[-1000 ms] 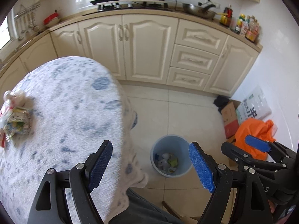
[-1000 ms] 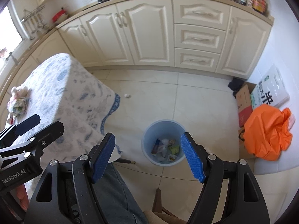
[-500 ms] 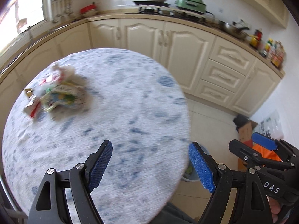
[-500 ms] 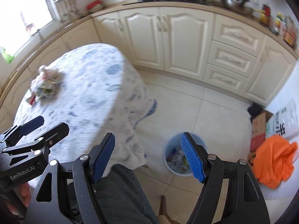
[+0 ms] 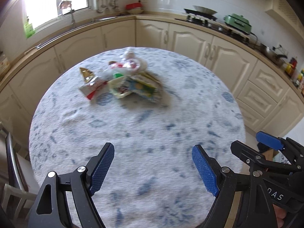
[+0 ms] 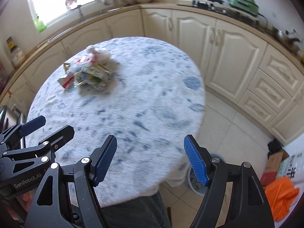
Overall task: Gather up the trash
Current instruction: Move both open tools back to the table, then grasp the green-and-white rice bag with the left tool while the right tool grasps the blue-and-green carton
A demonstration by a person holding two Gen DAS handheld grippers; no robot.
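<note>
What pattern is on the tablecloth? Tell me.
White tablecloth with scattered blue blotches and marks; clearest in the left wrist view.

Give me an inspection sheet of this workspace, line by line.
Surface: round table under a blue-patterned white cloth.
Job's things: trash pile of wrappers at the table's far side; blue bin on the floor, partly hidden.
Clutter: orange bag, cardboard box on the floor.
Grippers: left gripper and right gripper both open, empty.
Cables: nothing seen.
Surroundings: cream kitchen cabinets, window.
</note>
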